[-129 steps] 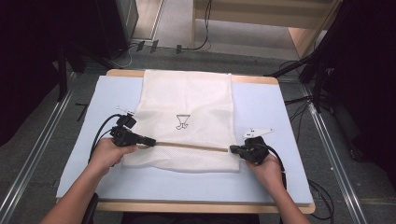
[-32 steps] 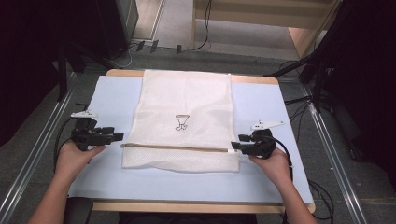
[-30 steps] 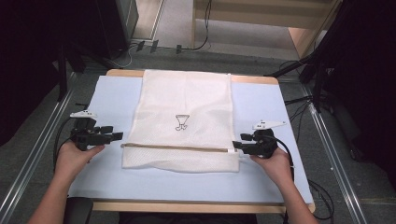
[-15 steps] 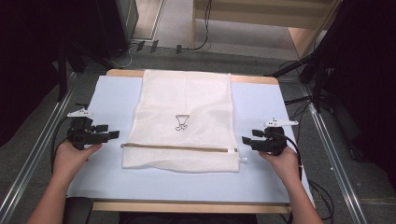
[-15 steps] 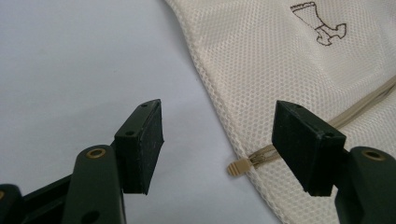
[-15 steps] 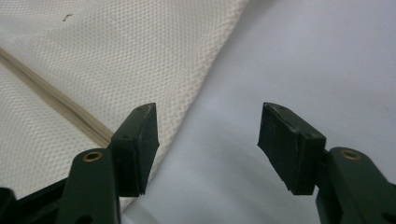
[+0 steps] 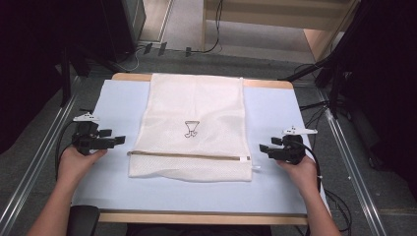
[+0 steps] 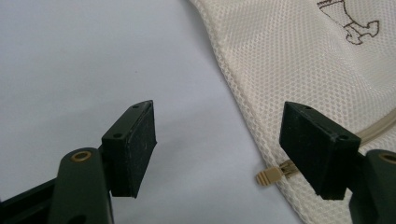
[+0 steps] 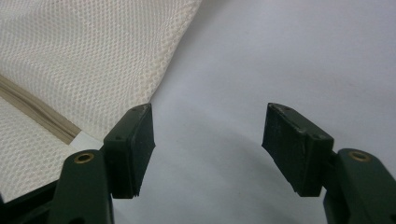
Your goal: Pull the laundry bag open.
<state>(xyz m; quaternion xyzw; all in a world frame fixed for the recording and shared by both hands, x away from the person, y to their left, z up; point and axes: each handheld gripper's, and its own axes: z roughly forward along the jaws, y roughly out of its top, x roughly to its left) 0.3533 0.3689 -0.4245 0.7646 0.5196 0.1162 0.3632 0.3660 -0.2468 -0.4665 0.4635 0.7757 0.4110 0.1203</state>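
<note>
- Mesh laundry bag (image 7: 195, 127) is lying flat on the pale blue mat (image 7: 275, 187) covering the bench (image 7: 196, 217); its far hem is reaching the mat's far edge, and its near hem is sitting well short of the near edge.
- A zipper (image 7: 189, 155) is running across the bag near its near hem; a small dark printed mark (image 7: 191, 129) is sitting just beyond the zipper, mid-width.
- Left tongs (image 7: 117, 141) are resting released just off the bag's left edge, level with the zipper. In the left gripper view, the left tongs (image 8: 219, 149) are standing wide apart with the beige zipper end tab (image 8: 270, 176) lying between them, untouched.
- Right tongs (image 7: 264, 149) are sitting just off the bag's right edge, at the zipper's other end. Their jaws have just been opening; in the right gripper view, the right tongs (image 9: 208, 149) are gaping over bare mat, nothing between them, with the bag's mesh corner (image 9: 93, 70) lying beside the left jaw.
- Handling judgement: the bag is looking light, soft and limp; the open mesh is likely snagging easily and sagging when lifted.
- The best hold is appearing to be the bound side edges or the zipper tape ends, where the fabric is doubled and firmer; a pinch in mid-panel is likely to bunch the mesh.
</note>
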